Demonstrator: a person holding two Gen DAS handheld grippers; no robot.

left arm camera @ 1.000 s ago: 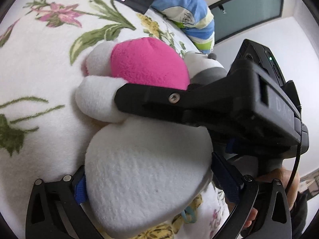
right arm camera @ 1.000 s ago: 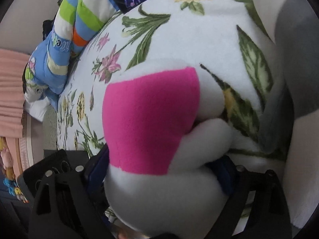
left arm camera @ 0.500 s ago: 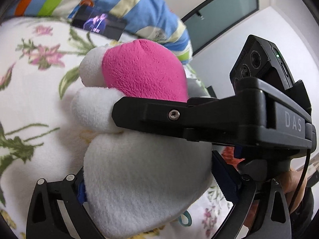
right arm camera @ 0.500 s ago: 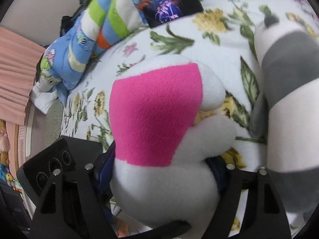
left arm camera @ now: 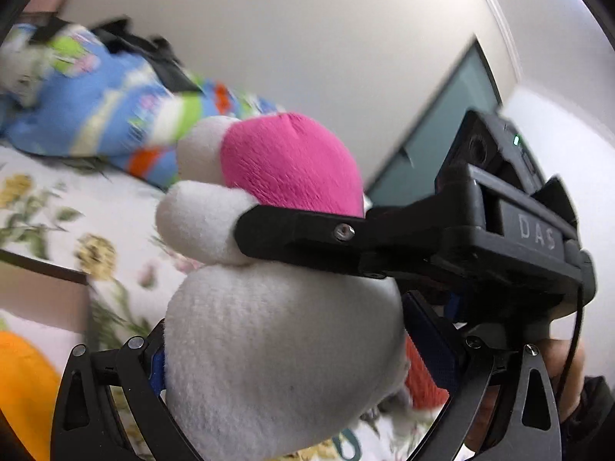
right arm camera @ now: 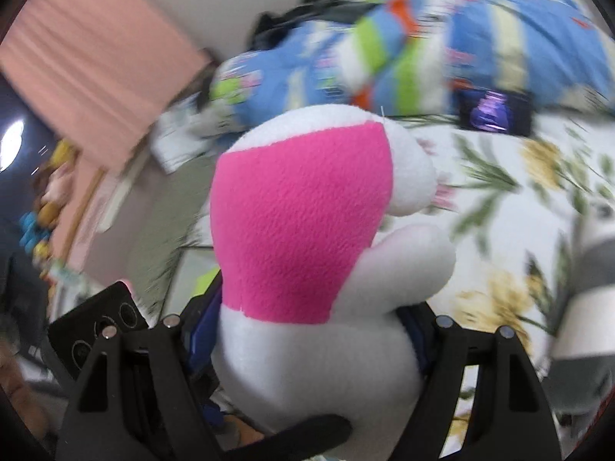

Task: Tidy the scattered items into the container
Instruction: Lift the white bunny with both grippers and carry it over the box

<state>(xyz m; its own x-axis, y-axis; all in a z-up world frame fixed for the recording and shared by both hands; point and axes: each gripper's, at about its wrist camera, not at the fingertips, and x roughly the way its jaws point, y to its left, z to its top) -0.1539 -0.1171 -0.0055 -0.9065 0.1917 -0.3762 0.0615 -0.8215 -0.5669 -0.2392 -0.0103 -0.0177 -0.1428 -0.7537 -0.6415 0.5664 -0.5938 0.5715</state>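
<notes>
A white plush toy with a bright pink patch hangs above the floral bedspread, held by both grippers. My left gripper is shut on its round white lower part, blue pads pressing in on both sides. My right gripper is shut on the toy's middle, just under the pink patch. In the left wrist view, one right finger crosses the toy from the right. The left gripper's camera block shows at the lower left of the right wrist view.
A grey-and-white striped plush lies on the bedspread at the right. A blue striped duvet and a dark card sit at the back. A pink curtain hangs left. A dark-rimmed straight edge and an orange shape show lower left.
Both grippers have lifted the plush toy off the bedspread and tilted upward, so wall and curtain now fill the background. The jaws pressed further into the toy early on.
</notes>
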